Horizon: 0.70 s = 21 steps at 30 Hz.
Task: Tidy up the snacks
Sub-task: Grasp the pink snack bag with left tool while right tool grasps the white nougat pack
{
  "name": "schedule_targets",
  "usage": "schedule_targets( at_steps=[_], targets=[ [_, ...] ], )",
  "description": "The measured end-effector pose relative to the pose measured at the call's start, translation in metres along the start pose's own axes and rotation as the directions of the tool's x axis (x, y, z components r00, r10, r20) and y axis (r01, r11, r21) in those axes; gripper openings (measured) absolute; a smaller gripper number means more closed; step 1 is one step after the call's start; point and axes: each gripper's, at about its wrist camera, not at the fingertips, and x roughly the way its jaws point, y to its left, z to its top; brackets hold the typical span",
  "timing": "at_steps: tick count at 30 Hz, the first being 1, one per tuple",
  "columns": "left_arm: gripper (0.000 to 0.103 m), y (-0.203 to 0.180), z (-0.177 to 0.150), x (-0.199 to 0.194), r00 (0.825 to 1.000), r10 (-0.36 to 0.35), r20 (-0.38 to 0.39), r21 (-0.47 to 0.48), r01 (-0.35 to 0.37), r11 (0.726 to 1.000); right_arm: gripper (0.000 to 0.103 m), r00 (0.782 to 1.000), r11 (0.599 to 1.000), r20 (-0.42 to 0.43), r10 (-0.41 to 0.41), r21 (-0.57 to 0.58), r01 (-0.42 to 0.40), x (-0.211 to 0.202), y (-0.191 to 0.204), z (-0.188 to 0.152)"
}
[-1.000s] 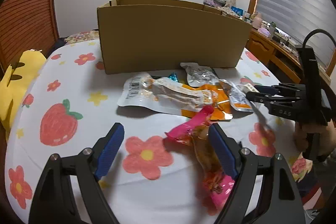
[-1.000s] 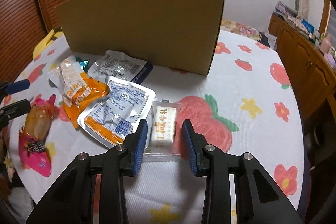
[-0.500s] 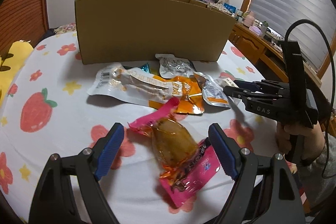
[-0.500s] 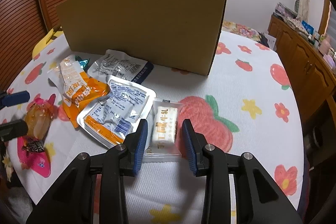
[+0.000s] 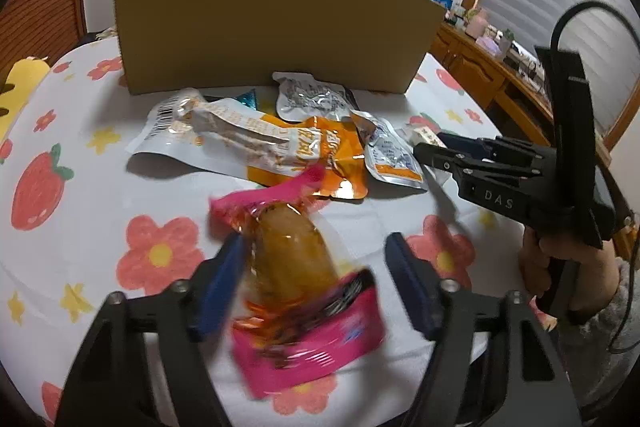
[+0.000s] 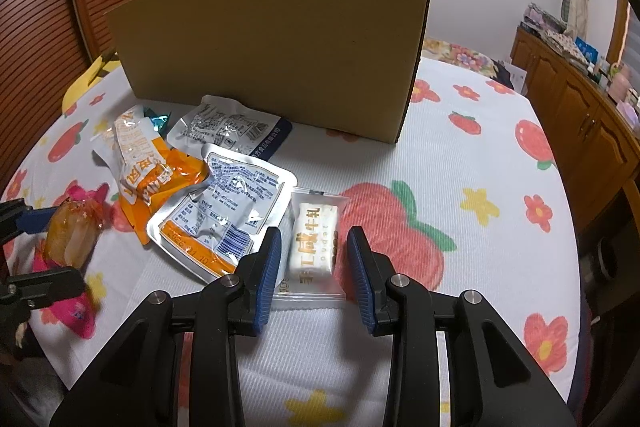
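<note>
My left hand-held gripper [image 5: 316, 283] has come forward and down over the pink snack packet [image 5: 296, 291], which a second ago lay off to its right side and now sits between its blue pads. Its jaws, wide a moment ago, are closing around the packet; the left pad [image 5: 224, 279] looks to be at the wrapper's edge, while a gap shows beside the right pad, so I judge the grip not yet made. That suggests this packet is the next snack to be lifted.

The packet lies on the flowered table [image 5: 120, 187]. Its long axis runs away from me, tilted a little to the left: the broad pink end is nearest me, the amber bulge of food sits in the middle, and the twisted pink tail [image 5: 280, 191] points toward the other snacks.

My right hand-held gripper [image 6: 312, 259] has not moved. Its jaws stand narrow on either side of a small white nougat bar [image 6: 312, 243] in clear wrap, with slim gaps showing, and the bar rests on the table, long axis pointing away from me.

Farther on lies a loose heap of snacks: an orange pouch [image 5: 316, 147] and silver pouches [image 6: 228, 207]. Behind them stands the cardboard box [image 5: 272, 23], its plain wall facing me.
</note>
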Motion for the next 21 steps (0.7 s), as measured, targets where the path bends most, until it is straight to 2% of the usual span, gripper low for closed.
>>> schedule_targets(
  at_steps=[10, 21],
  targets=[
    [0.062, -0.008, 0.004, 0.008, 0.999, 0.042, -0.003, 0.053, -0.042, 0.998, 0.033, 1.0, 1.0, 0.0, 0.001, 0.001, -0.001, 0.0, 0.0, 0.0],
    [0.055, 0.0, -0.007, -0.006, 1.0, 0.02, 0.019, 0.071, -0.022, 0.997, 0.034, 1.0, 1.0, 0.0, 0.002, 0.002, -0.002, 0.0, -0.001, 0.0]
  ],
)
